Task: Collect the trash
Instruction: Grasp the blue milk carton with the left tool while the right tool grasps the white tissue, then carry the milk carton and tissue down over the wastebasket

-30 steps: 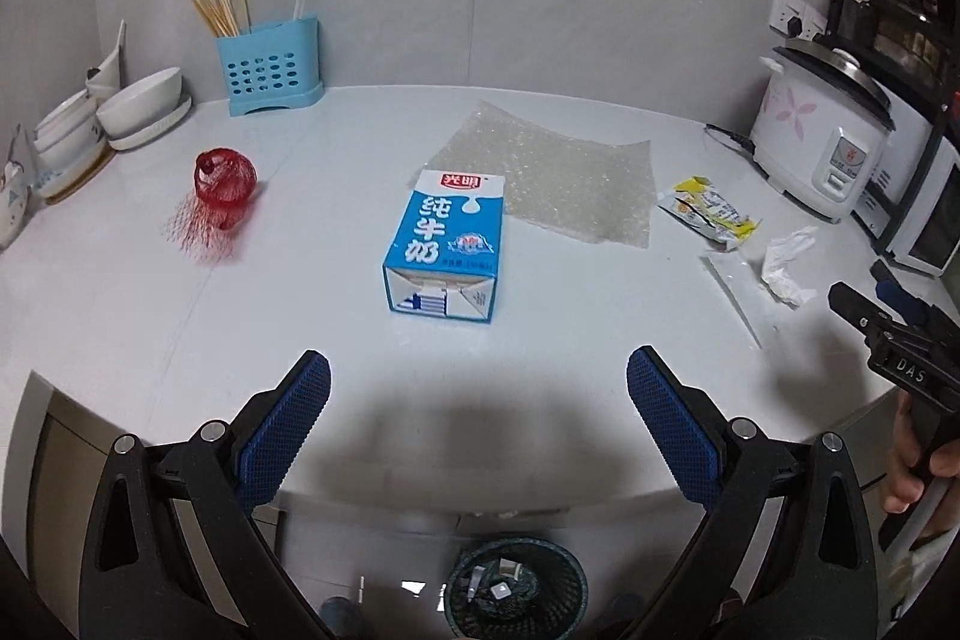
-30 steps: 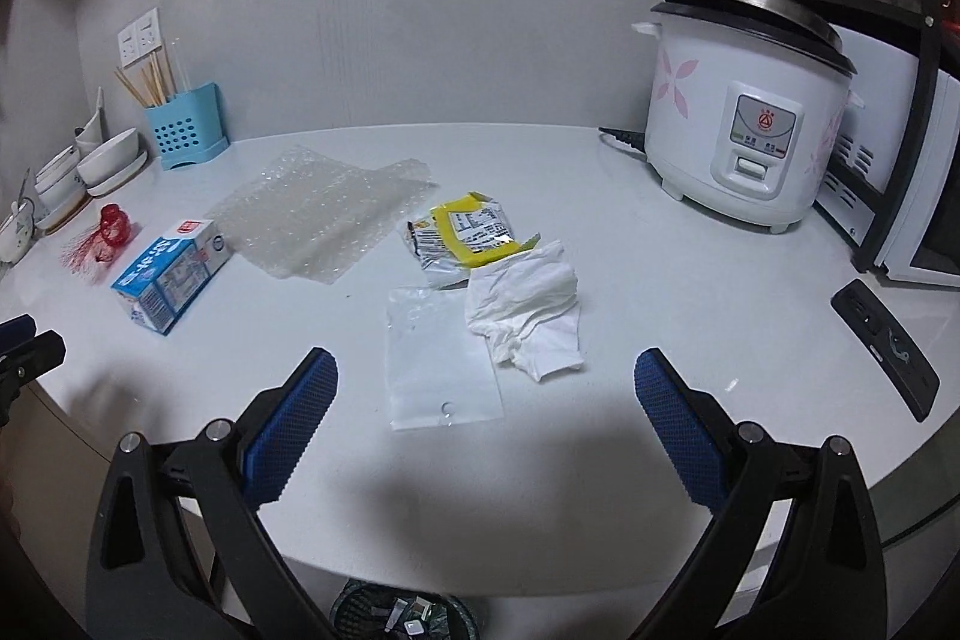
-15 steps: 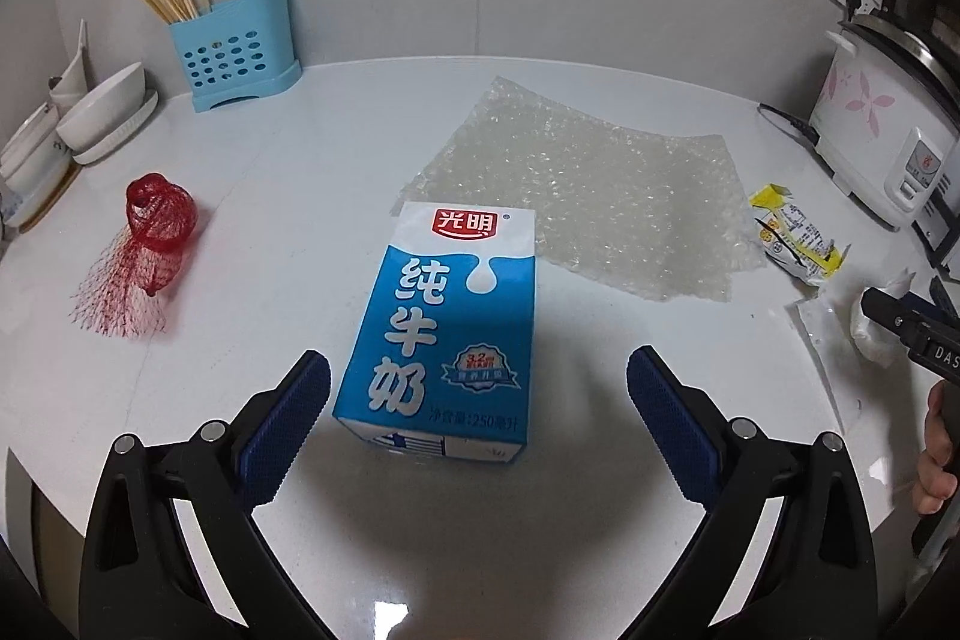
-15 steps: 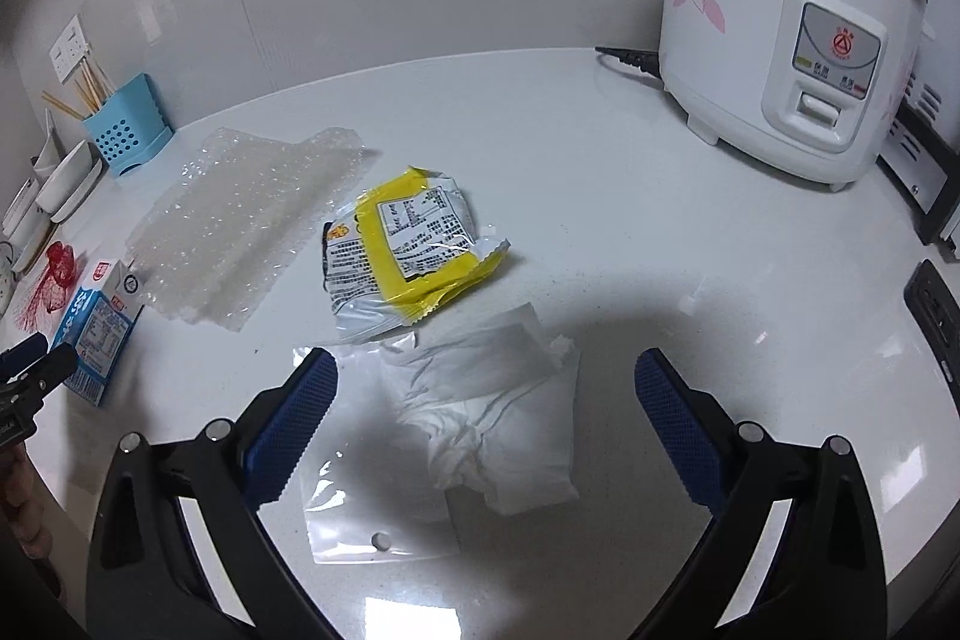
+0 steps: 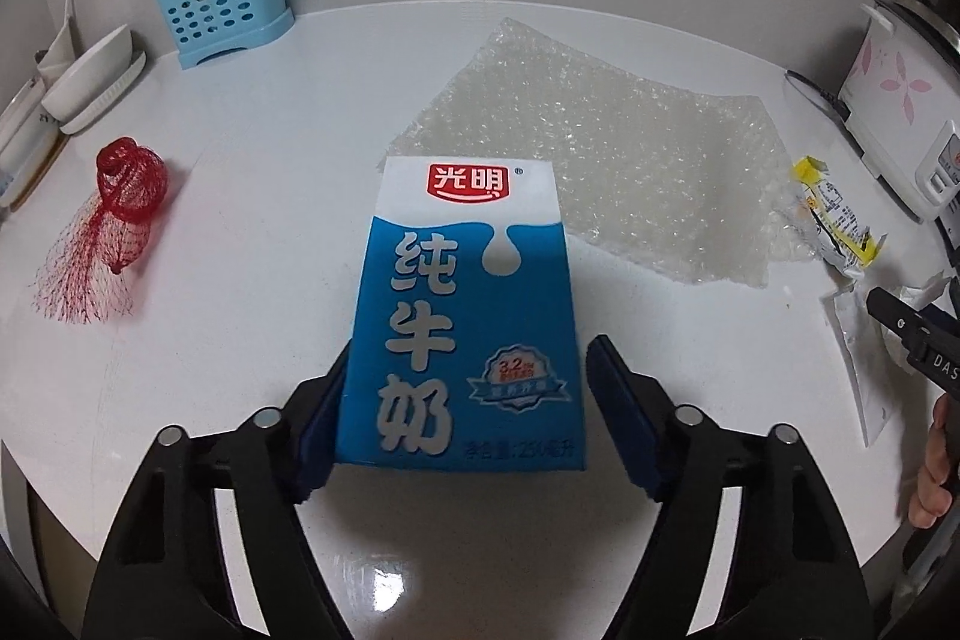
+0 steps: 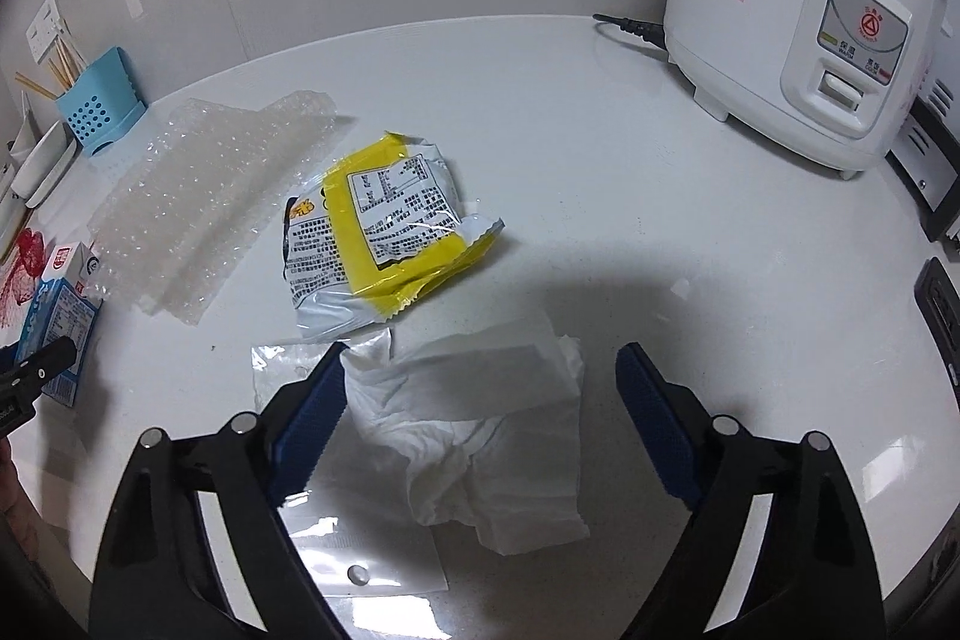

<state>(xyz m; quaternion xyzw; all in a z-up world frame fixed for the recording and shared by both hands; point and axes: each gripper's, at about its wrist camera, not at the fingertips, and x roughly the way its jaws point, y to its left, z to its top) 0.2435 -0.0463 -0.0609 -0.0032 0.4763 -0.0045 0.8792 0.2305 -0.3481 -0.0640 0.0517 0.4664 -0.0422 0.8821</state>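
A blue and white milk carton (image 5: 462, 316) lies flat on the white counter, its near end between the fingers of my left gripper (image 5: 465, 412). The left jaws are open; the left pad is at the carton's side and the right pad stands a little off it. My right gripper (image 6: 480, 418) is open with its fingers on either side of a crumpled white tissue (image 6: 480, 406), which lies on a clear plastic bag (image 6: 360, 532). A yellow and white snack wrapper (image 6: 384, 244) lies just beyond the tissue. The carton also shows in the right wrist view (image 6: 57, 322).
A bubble wrap sheet (image 5: 600, 160) lies behind the carton, a red mesh net (image 5: 108, 226) to its left. A blue chopstick holder (image 5: 219, 16) and stacked bowls (image 5: 90, 82) stand at the back left. A white rice cooker (image 6: 804, 40) stands at the back right.
Both grippers moved forward and down. The left now straddles the carton's near end and its jaws have narrowed; the right now straddles the tissue.
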